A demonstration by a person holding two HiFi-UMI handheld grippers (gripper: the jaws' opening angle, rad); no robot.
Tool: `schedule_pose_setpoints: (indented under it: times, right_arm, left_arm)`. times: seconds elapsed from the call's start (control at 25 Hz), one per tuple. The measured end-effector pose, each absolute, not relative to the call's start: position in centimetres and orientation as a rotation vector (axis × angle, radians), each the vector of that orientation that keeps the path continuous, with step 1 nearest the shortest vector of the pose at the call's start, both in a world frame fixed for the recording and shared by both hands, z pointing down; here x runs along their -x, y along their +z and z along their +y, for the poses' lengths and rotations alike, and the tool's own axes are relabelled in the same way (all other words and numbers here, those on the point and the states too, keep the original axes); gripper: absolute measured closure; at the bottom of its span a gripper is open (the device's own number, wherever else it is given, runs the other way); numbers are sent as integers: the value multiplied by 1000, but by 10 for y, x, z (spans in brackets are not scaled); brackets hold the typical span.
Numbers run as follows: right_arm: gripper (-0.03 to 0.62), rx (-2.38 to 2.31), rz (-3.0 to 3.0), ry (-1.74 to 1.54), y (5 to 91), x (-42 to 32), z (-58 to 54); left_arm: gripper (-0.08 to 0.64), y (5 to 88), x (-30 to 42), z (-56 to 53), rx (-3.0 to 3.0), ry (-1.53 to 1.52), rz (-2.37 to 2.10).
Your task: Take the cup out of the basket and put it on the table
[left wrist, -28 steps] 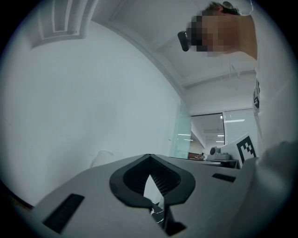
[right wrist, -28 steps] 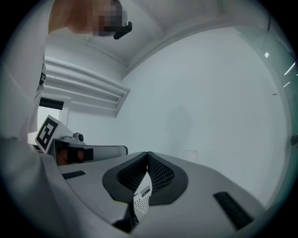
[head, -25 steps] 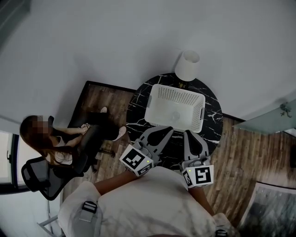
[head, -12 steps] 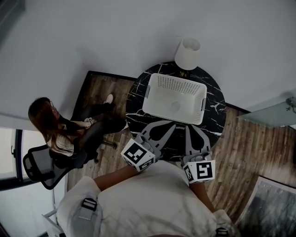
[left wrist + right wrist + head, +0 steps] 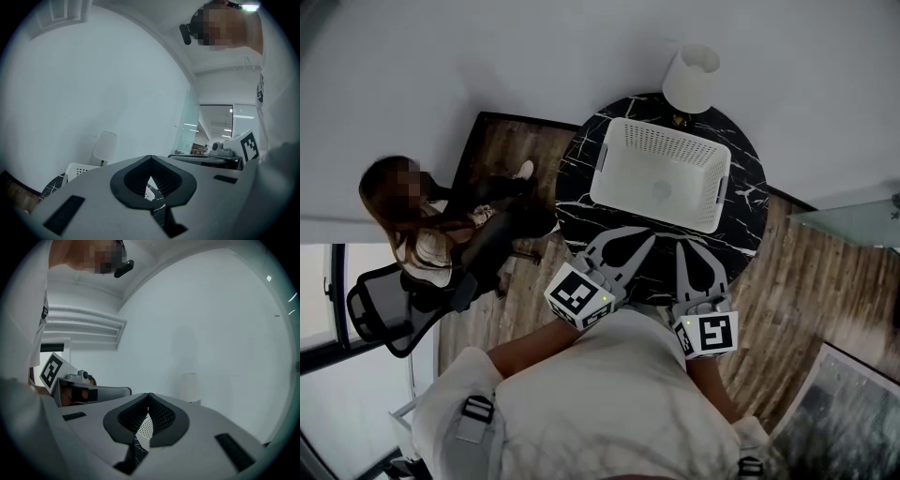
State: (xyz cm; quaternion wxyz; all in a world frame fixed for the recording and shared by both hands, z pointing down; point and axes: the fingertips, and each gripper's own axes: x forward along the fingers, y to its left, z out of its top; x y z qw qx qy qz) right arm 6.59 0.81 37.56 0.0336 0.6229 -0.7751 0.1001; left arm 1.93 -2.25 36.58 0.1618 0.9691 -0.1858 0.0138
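Marble table (image 5: 581,192) holds basket (image 5: 630,165) and lamp (image 5: 691,77); left gripper (image 5: 651,236) and right gripper (image 5: 683,246) clench empty fingers.

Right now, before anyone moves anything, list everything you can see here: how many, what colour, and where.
table: one, round, black marble with white veins, by the wall
basket: one, white, perforated, on the table
cup: one, pale, inside the basket
lamp: one, white shade, at the table's far edge behind the basket
office chair: one, black, left of the table
seated person: one, on the office chair
floor: brown wood, around the table
left gripper: one, grey, shut and empty, near the table's near edge
right gripper: one, grey, shut and empty, beside the left gripper
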Motion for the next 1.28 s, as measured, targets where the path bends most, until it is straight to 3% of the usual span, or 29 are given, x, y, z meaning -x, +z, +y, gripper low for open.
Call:
schedule_pose_setpoints:
  times: [1.28]
  right_arm:
    - [580,-1374,-2152,395,507,-87,-103]
  left_arm:
    - [555,473,-41,-122,-2708,455,-516]
